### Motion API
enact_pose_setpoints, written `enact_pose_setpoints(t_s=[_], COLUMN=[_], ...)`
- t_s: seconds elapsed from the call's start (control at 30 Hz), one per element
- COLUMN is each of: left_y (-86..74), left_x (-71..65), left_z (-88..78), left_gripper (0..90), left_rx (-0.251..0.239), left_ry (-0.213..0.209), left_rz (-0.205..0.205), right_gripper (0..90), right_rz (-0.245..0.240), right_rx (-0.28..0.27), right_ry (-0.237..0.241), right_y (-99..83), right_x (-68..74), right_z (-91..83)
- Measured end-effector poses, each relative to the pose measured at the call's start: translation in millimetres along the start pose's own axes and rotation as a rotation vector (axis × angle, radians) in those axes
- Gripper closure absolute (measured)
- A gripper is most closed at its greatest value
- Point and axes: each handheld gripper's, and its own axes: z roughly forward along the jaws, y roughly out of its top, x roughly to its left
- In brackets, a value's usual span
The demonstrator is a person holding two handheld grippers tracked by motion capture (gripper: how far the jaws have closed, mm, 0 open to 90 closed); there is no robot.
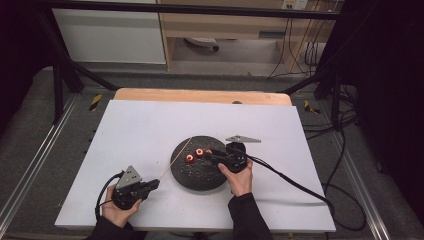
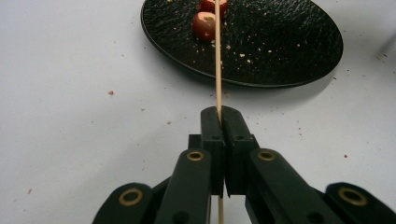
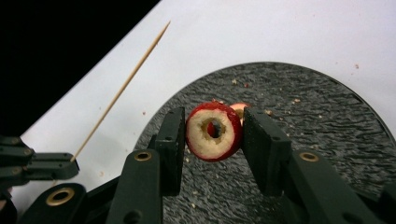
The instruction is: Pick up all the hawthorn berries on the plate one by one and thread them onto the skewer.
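Observation:
My left gripper (image 1: pixel 151 185) rests low on the white table at the front left, shut on a thin wooden skewer (image 1: pixel 176 159) that points up toward the black round plate (image 1: pixel 200 177). Along the left gripper view, the skewer (image 2: pixel 217 60) runs from the pressed jaws (image 2: pixel 219 114) over the plate rim (image 2: pixel 280 70) toward two red fruits (image 2: pixel 203 25). My right gripper (image 3: pixel 213 125) hangs over the plate (image 3: pixel 317 121), shut on a red cored fruit ring (image 3: pixel 201 142) whose hole faces the camera. A second fruit (image 3: pixel 239 108) peeks out behind it.
Crumbs lie scattered on the plate and on the white board (image 1: pixel 150 125). A wooden table edge (image 1: pixel 200 95) runs along the back. Black frame bars (image 1: pixel 60 75) stand at the far corners, and the right gripper's cable (image 1: pixel 295 182) trails off to the right.

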Motion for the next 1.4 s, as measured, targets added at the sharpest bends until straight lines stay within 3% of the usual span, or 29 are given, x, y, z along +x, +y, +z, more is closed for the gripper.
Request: enact_pose_setpoints(t_s=[0.53, 1.4], left_y=[-0.3, 0.4], left_x=[-1.8, -5.7], left_z=[0.2, 1.0], left_gripper=[88.1, 88.1], left_rx=[-0.013, -0.041], left_ry=[0.003, -0.020], left_rz=[-0.011, -0.040], right_gripper=[61.4, 61.5], right_rz=[0.081, 0.173], right_rx=[-0.216, -0.427], right_ry=[0.047, 0.080], right_y=[-6.2, 7.9], right_x=[4.3, -1.3], right_z=[6.9, 12.6])
